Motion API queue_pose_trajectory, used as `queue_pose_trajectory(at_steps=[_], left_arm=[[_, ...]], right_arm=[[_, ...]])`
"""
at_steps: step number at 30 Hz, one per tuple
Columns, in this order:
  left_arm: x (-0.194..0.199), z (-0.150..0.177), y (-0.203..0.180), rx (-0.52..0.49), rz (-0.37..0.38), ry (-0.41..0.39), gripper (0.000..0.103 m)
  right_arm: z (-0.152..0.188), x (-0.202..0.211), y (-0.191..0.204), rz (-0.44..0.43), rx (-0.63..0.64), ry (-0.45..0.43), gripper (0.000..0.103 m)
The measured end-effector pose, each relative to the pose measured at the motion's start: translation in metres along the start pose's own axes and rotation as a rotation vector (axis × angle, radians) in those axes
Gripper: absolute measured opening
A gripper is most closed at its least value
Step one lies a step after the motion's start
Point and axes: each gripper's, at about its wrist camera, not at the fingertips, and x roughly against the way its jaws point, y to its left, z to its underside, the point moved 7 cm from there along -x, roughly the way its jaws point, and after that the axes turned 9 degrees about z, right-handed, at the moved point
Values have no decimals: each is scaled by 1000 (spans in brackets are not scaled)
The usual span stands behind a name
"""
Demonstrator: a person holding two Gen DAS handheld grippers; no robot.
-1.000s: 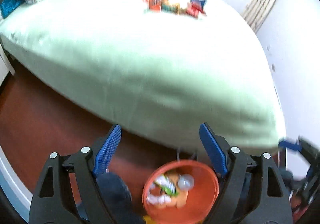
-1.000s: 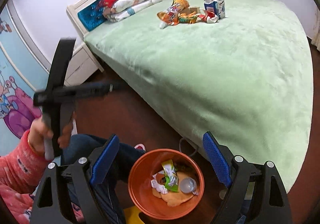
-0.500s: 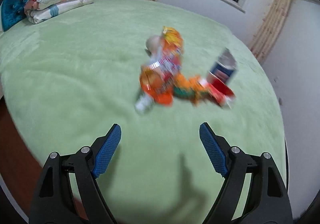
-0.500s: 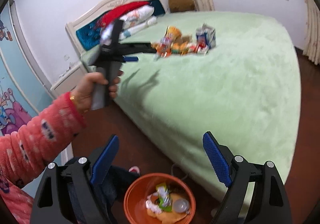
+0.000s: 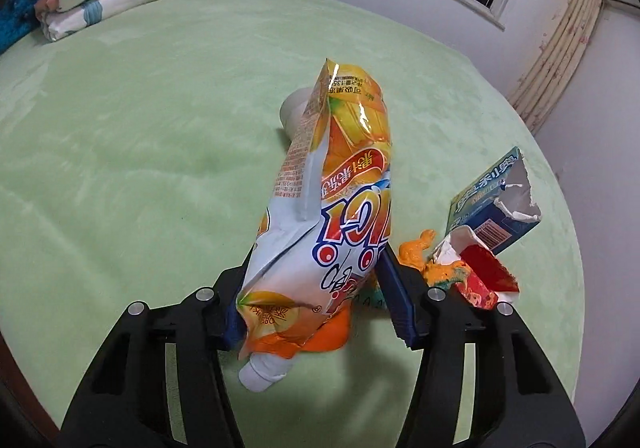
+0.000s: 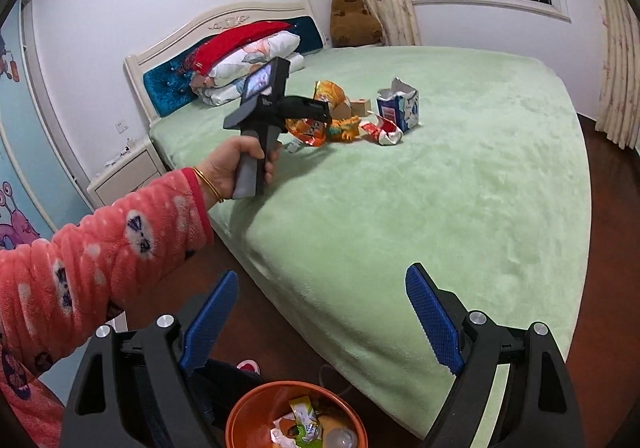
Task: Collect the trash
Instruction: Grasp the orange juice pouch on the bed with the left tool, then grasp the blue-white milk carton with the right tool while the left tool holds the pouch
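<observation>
- On the bed, near its middle, the left gripper has its fingers clamped on the lower part of an orange snack bag.
- The long axis of the bag runs forward, away from the fingers, with the capped spout end hanging toward the camera.
- Just beside it lie a torn blue carton and a crumpled red wrapper.
- By the foot edge of the bed, the right gripper hangs with its fingers wide apart above the orange bin, holding nothing.
- The left hand is the nearer one to the trash; I judge the bag must next travel back to the bin.

Home bedrm, green bed, headboard, pillows
</observation>
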Motion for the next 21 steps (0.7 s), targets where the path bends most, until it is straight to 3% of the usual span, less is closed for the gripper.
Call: queue_pose_trajectory(at_steps=[13,21], left_arm=[[81,16,-34,-127,-24,-127,51],[131,38,-41,-159,20,-159,51]], right_arm=[[-9,-11,-3,-18,-44,-4,84],[-38,-25,2,10,-37,-29,84]])
